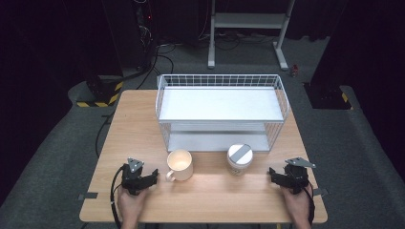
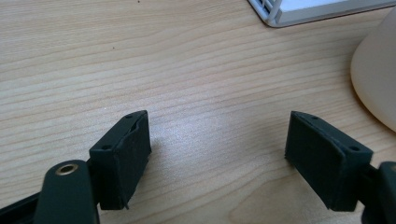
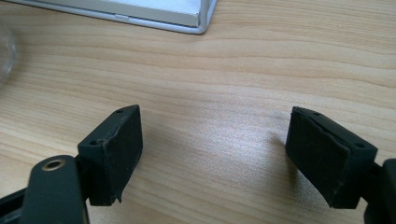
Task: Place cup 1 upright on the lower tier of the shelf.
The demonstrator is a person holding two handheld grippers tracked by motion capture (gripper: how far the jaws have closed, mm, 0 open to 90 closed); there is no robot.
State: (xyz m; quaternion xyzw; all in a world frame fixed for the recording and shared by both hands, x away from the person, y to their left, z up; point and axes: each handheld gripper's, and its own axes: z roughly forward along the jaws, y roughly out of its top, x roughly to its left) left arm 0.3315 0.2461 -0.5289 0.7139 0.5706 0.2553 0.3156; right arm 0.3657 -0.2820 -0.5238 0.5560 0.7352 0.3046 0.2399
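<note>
While both hands rest near the front edge of the light wooden table (image 1: 143, 119), each black two-jaw gripper sits low over bare wood. Left gripper (image 1: 152, 175): jaws spread wide, nothing between them, pointed toward the cream ceramic mug with a handle (image 1: 180, 165), which stands just beside it to the right; in the left gripper view the mug's curved side (image 2: 376, 79) shows at the right edge. Right gripper (image 1: 272, 172): jaws likewise wide apart and empty. Near it, to its left, stands a white jar with a grey-striped round lid (image 1: 239, 158). Mug and jar stand apart, both just in front of the white wire two-tier shelf rack (image 1: 219, 81).
</note>
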